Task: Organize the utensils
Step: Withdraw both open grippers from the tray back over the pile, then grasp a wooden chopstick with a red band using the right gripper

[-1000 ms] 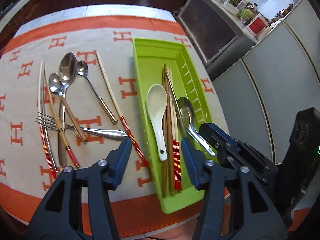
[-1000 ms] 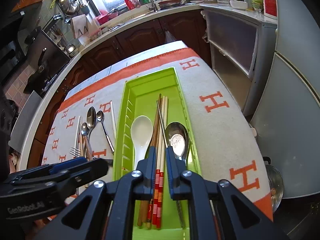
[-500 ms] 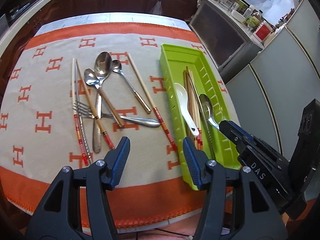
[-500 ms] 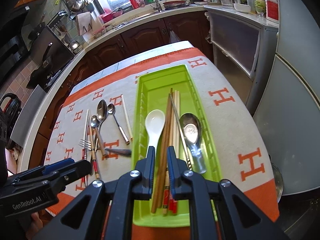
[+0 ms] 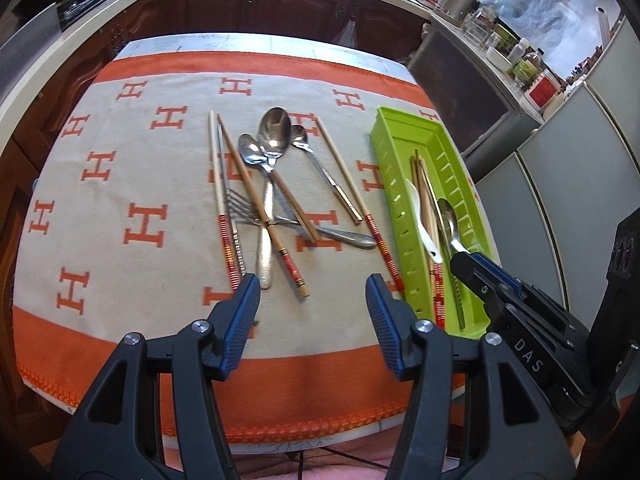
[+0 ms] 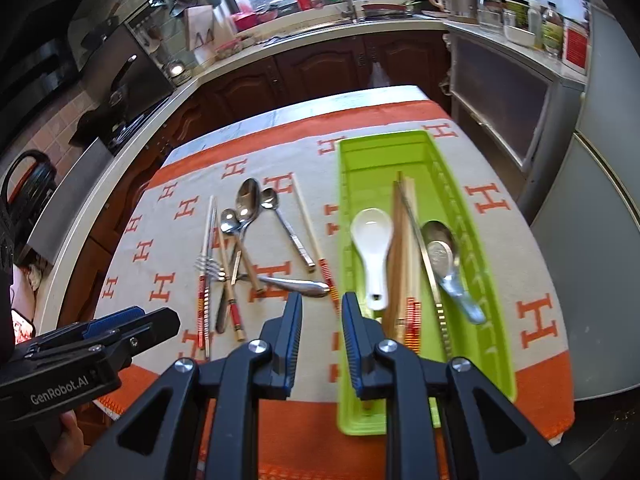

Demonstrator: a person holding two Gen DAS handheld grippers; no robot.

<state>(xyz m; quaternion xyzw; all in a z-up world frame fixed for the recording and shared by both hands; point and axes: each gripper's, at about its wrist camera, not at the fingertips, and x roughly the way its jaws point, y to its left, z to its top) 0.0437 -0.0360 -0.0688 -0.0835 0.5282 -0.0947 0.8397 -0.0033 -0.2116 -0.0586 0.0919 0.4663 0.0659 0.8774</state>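
- Lying lengthwise at the right of the surface (image 5: pixel 100 208): a green tray (image 6: pixel 496 320) on a beige cloth (image 5: pixel 120 184) with orange H marks and an orange border.
- Tray contents: a white ceramic spoon (image 6: pixel 374 248) on the left, wooden and red-banded chopsticks (image 6: pixel 404 248) in the middle with a metal chopstick (image 6: pixel 426 264) slanting over them, and a metal spoon (image 6: pixel 442 256) on the right.
- Loose on the cloth, left of the tray: a large metal spoon (image 5: pixel 274 136), two smaller spoons (image 5: pixel 250 150) beside it, a fork (image 5: pixel 244 210) lying crosswise under the others, and several chopsticks.
- One red-banded chopstick (image 5: pixel 352 192) lies alone, just beside the tray's left wall, its banded end toward the near edge.
- Left gripper (image 5: pixel 312 312): hovers above the near edge of the cloth, fingers (image 5: pixel 240 320) well apart, nothing between them.
- Right gripper (image 6: pixel 318 332): hovers over the tray's left wall near its front end; its jaws have just been opening, fingers (image 6: pixel 290 336) now slightly apart, nothing between them.
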